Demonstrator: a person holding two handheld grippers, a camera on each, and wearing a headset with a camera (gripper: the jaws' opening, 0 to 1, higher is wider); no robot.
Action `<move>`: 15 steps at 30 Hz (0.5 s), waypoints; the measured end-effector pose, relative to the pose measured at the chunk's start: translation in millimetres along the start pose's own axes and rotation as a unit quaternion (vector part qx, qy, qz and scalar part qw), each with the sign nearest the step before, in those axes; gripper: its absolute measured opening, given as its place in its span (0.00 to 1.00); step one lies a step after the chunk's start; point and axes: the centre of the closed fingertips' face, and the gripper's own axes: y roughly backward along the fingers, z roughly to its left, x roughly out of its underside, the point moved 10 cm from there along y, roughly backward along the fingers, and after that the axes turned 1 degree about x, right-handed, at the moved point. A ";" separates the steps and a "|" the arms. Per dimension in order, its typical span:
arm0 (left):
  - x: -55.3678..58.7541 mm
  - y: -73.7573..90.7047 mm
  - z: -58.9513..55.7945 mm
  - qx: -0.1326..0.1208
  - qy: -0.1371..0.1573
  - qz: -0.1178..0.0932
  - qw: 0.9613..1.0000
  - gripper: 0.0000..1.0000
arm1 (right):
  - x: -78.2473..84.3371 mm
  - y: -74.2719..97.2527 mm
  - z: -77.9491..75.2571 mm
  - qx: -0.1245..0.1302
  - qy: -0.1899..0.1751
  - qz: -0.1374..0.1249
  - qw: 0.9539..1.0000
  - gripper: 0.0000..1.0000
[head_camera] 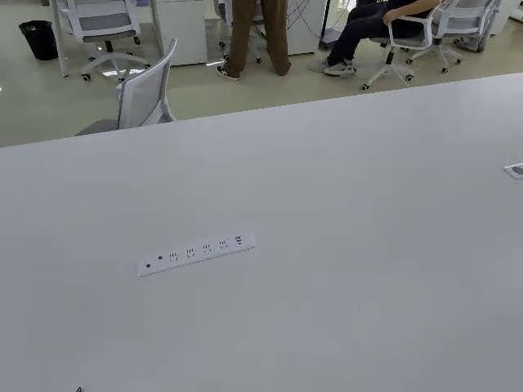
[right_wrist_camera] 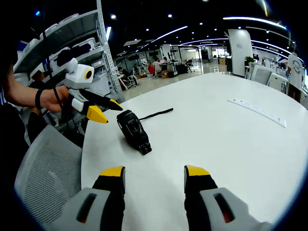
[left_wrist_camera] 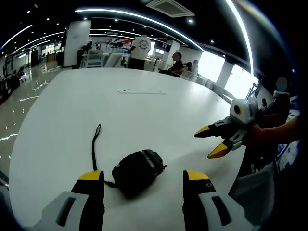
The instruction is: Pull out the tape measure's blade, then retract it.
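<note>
Jaws apart: left tool (left_wrist_camera: 143,174), right tool (right_wrist_camera: 154,170)

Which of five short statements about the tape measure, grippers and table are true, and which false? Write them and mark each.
1. The tape measure lies on the table. True.
2. The left gripper is shut on it. False: its fingers are open, holding nothing.
3. The blade is pulled out. False: only a black strap trails from it.
4. The right gripper is open. True.
5. A socket strip sits on the table. True.
</note>
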 end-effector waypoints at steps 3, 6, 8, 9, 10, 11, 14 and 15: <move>-0.1 6.2 0.6 0.002 -0.018 -0.009 1.000 0.64 | 5.7 5.4 6.7 0.004 0.003 0.010 1.000 0.52; 1.0 10.7 -0.2 0.002 -0.019 -0.015 1.000 0.69 | 6.1 12.4 11.5 0.009 -0.004 0.006 1.000 0.53; 3.8 12.3 -1.4 0.006 -0.021 -0.014 1.000 0.69 | 7.7 14.9 12.8 0.016 -0.010 0.000 1.000 0.54; 5.0 13.1 -2.0 0.007 -0.025 -0.012 1.000 0.69 | 8.1 15.8 13.6 0.016 -0.012 -0.001 1.000 0.55; 5.8 14.0 -2.5 0.008 -0.027 -0.012 1.000 0.70 | 8.5 16.3 14.7 0.018 -0.012 -0.001 1.000 0.56; 6.9 15.0 -2.9 0.011 -0.026 -0.014 1.000 0.70 | 8.4 17.3 16.0 0.021 -0.012 -0.001 1.000 0.57; 11.5 18.2 -4.2 0.013 -0.025 -0.016 0.999 0.72 | 9.7 19.6 21.4 0.023 -0.014 -0.003 1.000 0.59; 13.1 18.9 -4.2 0.012 -0.026 -0.015 0.999 0.72 | 10.1 19.9 22.8 0.023 -0.015 -0.003 1.000 0.60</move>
